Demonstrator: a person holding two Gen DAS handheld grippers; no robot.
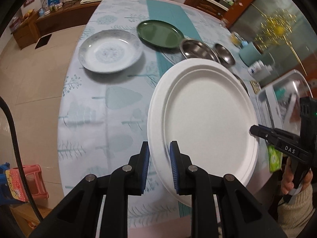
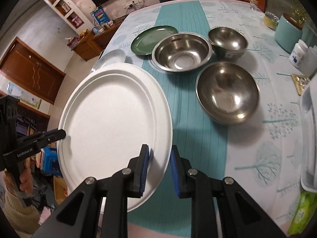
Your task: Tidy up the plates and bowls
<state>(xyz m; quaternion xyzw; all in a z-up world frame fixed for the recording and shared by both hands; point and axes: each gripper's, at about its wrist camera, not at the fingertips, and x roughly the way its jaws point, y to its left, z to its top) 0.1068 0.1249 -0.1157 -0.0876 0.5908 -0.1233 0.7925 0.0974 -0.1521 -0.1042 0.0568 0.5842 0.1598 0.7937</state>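
— What are we holding over the counter (image 1: 95, 103)?

— A white paper plate (image 1: 208, 123), lifted and tilted. Our left claw (image 1: 159, 165) has its blue pads on either side of the rim at the plate's 7 o'clock; they look pressed to it, though motion blur softens the edge there.

— And the right claw (image 2: 159, 167)?

— In the right wrist view the rim passes between its pads at the plate's 5 o'clock. The left pad touches the rim, the right pad stands slightly off, so we cannot tell whether it grips.

— What lies beyond?

— From the left wrist, a patterned white plate (image 1: 111, 51) at 11 o'clock and a green plate (image 1: 160, 33) at 12. The paper plate hides most of the steel bowls there. The right wrist shows three: a wide steel bowl (image 2: 182, 51) just beside the green plate, a small steel bowl (image 2: 227, 39) at 1 o'clock, and a third steel bowl (image 2: 227, 93) nearer us.

— At the edge?

— A metal tray (image 1: 285, 91) at 3 o'clock, cut off by the frame and blurred.
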